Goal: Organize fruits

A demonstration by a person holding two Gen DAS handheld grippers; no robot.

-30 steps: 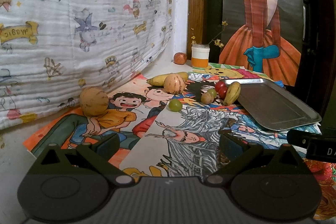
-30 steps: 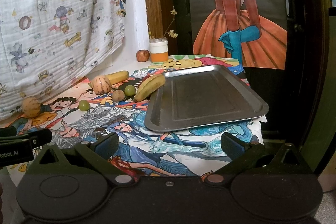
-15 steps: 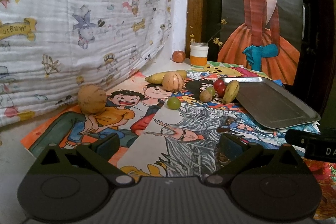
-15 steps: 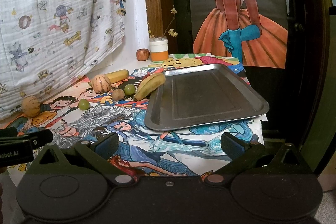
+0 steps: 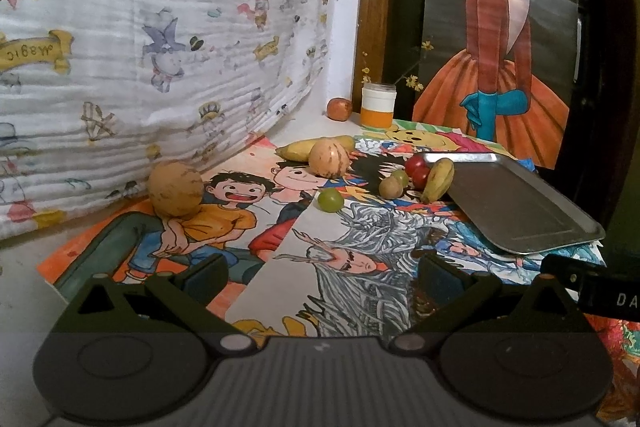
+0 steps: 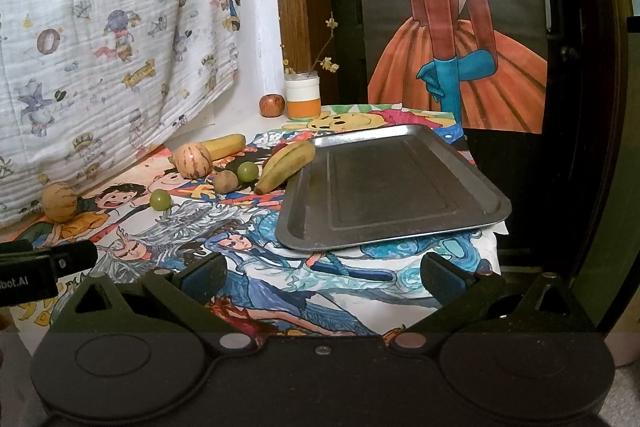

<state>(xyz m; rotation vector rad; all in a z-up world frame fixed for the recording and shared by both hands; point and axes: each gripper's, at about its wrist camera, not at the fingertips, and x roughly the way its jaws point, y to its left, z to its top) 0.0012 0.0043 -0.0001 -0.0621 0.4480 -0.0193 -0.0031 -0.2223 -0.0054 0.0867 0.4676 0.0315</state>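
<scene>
Here, the left gripper and right gripper both hang wide open, holding nothing, near the table's front edge; the fruits lie scattered left of the bare metal tray.

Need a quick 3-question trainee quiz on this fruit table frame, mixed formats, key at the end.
1. True or false: the metal tray already holds fruit.
2. Which fruit leans on the tray's edge? A) banana B) apple C) green grape
3. Fill in: the left gripper and right gripper are both ____.

Key: 1 false, the tray is bare. 2 A. 3 open, holding nothing.
</scene>
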